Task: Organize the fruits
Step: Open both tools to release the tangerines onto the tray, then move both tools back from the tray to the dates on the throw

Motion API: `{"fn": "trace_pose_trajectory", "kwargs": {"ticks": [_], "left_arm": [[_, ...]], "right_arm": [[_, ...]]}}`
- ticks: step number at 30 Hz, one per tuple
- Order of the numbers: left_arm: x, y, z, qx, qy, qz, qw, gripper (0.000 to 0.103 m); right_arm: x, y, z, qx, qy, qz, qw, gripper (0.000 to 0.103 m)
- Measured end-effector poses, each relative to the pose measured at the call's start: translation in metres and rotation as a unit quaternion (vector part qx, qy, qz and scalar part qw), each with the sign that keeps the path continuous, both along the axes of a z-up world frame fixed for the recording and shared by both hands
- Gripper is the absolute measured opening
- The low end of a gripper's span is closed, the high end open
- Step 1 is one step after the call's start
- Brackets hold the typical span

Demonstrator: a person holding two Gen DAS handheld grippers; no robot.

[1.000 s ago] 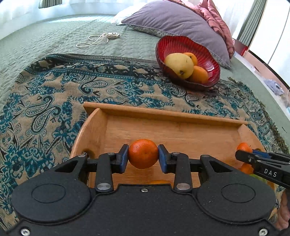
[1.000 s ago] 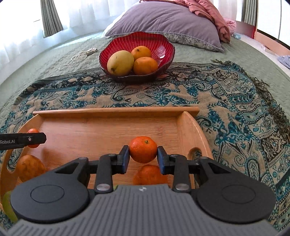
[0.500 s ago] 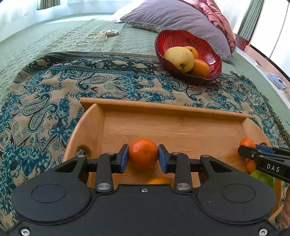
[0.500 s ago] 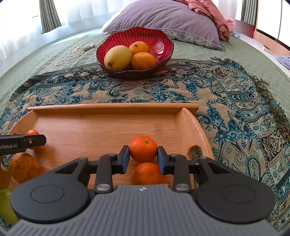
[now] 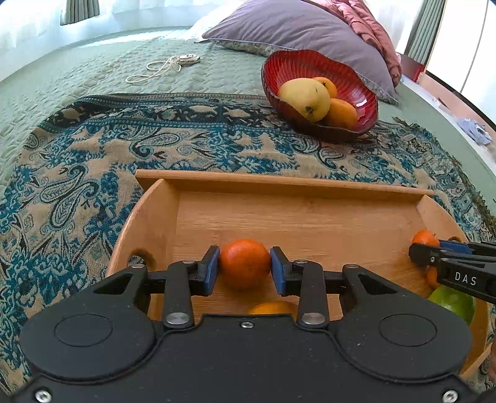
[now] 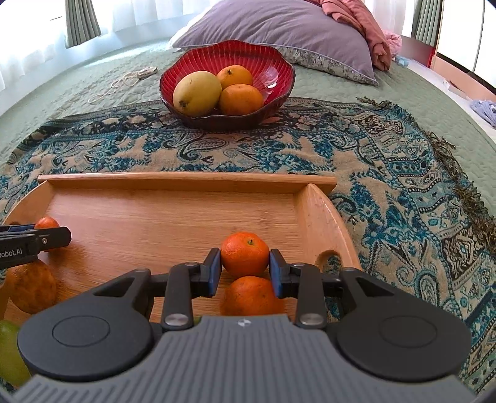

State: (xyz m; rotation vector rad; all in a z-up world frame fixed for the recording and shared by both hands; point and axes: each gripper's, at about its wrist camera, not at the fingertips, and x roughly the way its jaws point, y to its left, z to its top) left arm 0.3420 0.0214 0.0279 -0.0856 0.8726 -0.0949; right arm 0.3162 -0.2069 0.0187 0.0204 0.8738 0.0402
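Your left gripper (image 5: 245, 269) clamps a tangerine (image 5: 245, 262) over the wooden tray (image 5: 297, 189); your right gripper (image 6: 245, 267) clamps another (image 6: 245, 254). At 12 o'clock, the red bowl (image 6: 248, 57) holds a mango (image 6: 197, 93) and two oranges (image 6: 240, 99).

Colours as I read them off my two feeds. Tangerine (image 5: 245, 263) between my left tongs' (image 5: 245, 271) blue pads (image 5: 212, 270): deep orange. Tongs' body black. Tray (image 5: 279, 186) under them: pale honey wood, fine grain. Beyond the tray, cloth (image 5: 93, 161): tan with teal and black paisley. Past that, bedspread (image 5: 77, 80): sage green, quilted pebble pattern. Bowl (image 6: 266, 62) ahead of the right tongs (image 6: 245, 271): glossy red, ribbed. In it, mango (image 6: 197, 93): yellow-green. Pillow (image 6: 279, 21) behind: dusty purple. Right tongs' housing: grey, ridged.
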Motion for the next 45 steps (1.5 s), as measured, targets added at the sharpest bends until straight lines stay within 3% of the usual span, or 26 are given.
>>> {"fn": "trace_pose_trajectory", "kwargs": {"ticks": [8, 14, 19, 29, 35, 45], "left_arm": [[-0.012, 0.003, 0.012, 0.007, -0.021, 0.002, 0.9997, 0.048], [-0.038, 0.004, 0.033, 0.024, -0.056, -0.007, 0.9981, 0.063], [-0.075, 0.009, 0.053, 0.014, -0.082, -0.016, 0.9964, 0.083], [-0.153, 0.007, 0.061, 0.016, -0.104, -0.052, 0.9931, 0.088], [-0.193, 0.001, 0.048, 0.023, -0.107, -0.065, 0.9919, 0.092], [-0.230, -0.015, 0.028, 0.028, -0.097, -0.089, 0.9909, 0.096]], "right_arm": [[-0.005, 0.000, 0.003, 0.012, -0.001, 0.002, 1.000, 0.049], [-0.019, -0.005, 0.023, 0.023, -0.029, 0.011, 0.999, 0.058], [-0.044, -0.005, 0.042, 0.025, -0.058, 0.029, 0.998, 0.066], [-0.113, 0.005, 0.056, 0.005, -0.121, 0.085, 0.989, 0.087], [-0.147, 0.007, 0.048, 0.014, -0.128, 0.097, 0.987, 0.090], [-0.195, 0.016, 0.033, -0.037, -0.146, 0.118, 0.981, 0.098]]}}
